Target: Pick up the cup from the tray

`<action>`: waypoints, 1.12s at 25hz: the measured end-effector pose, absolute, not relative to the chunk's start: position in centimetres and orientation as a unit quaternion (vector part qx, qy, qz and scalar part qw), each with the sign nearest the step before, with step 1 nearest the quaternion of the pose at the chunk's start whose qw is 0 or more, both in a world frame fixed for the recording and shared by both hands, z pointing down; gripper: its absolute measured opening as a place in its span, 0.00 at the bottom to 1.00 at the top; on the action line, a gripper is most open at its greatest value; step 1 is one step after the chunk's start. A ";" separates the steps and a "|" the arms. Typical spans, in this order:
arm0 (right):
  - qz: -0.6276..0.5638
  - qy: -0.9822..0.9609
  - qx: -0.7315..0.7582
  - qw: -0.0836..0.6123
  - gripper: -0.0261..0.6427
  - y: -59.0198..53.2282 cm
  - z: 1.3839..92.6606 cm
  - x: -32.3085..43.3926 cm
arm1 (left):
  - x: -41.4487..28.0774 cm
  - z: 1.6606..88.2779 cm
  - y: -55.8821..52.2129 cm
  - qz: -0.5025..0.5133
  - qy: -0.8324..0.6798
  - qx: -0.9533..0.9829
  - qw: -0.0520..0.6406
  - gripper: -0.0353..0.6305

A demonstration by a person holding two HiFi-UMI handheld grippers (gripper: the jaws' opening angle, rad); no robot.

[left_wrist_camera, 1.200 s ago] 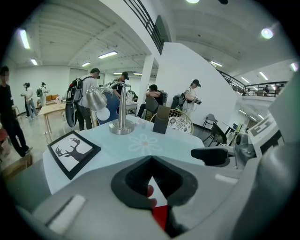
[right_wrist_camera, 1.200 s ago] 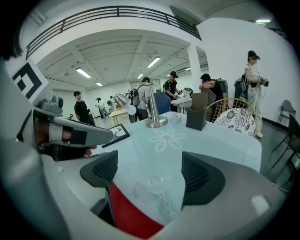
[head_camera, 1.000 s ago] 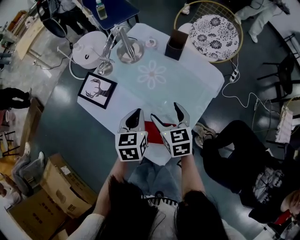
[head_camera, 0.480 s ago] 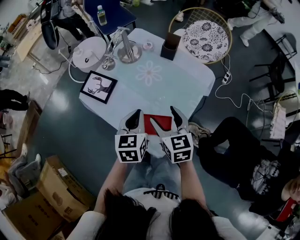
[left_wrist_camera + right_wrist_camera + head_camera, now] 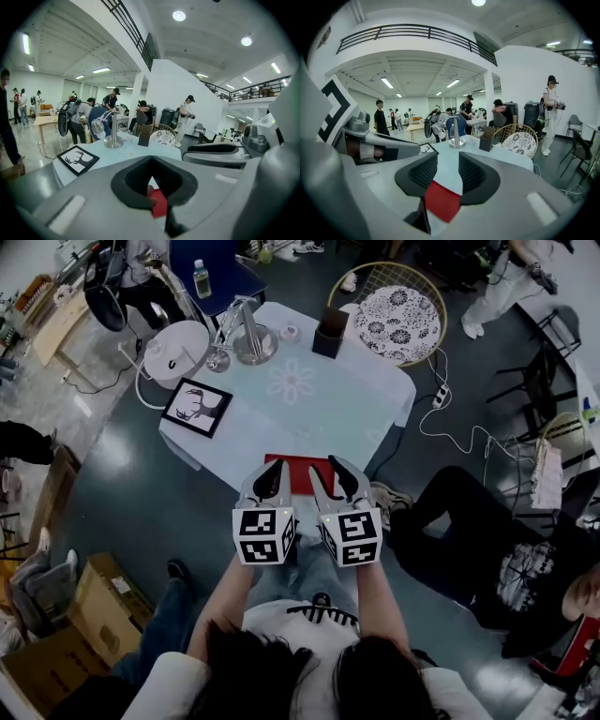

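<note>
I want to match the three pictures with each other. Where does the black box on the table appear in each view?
Head view: the black box stands at the table's far edge, upper centre.
Left gripper view: the box is near the centre, just above the jaws.
Right gripper view: the box is right of centre, above the jaws.
Shared landmark: the silver lamp, to the box's left in every view.

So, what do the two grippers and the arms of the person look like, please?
Both the left gripper and the right gripper have pale grey, pointed jaws lined with black ribbed pads. Each carries at its back a white cube printed with black square markers. No cable shows on them. The forearms are bare; a light sleeve covers the upper arm.
</note>
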State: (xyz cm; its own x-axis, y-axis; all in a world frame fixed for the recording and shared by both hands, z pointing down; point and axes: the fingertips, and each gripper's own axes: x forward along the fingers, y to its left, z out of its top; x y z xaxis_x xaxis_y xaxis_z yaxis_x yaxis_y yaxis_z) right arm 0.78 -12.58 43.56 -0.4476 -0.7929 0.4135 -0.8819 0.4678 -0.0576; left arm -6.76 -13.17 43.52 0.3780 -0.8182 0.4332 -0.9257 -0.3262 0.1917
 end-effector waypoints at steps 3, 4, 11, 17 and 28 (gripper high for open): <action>0.129 -0.838 0.505 0.161 0.19 -11.6 42.7 0.9 | -6.4 42.7 -12.2 0.125 -0.536 0.810 0.200 0.05; 0.129 -0.837 0.507 0.159 0.16 -11.2 42.4 0.9 | -6.4 42.5 -11.8 0.124 -0.535 0.812 0.199 0.05; 0.135 -0.836 0.509 0.153 0.07 -9.4 41.9 0.8 | -6.5 41.6 -10.2 0.117 -0.530 0.818 0.191 0.05; 0.141 -0.833 0.511 0.156 0.07 -8.1 41.9 0.8 | -6.6 41.5 -9.1 0.118 -0.529 0.819 0.189 0.05; 0.134 -0.835 0.506 0.170 0.07 -7.6 41.9 -0.4 | -7.3 41.1 -8.7 0.112 -0.530 0.820 0.184 0.06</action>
State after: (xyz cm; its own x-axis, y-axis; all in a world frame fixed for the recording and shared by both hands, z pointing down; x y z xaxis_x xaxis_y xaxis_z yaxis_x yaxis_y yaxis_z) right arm -0.44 -7.58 41.88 -0.4295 -0.7996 0.4198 -0.8908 0.4515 -0.0513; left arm -7.30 -8.71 41.14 0.4120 -0.8285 0.3793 -0.9111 -0.3697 0.1821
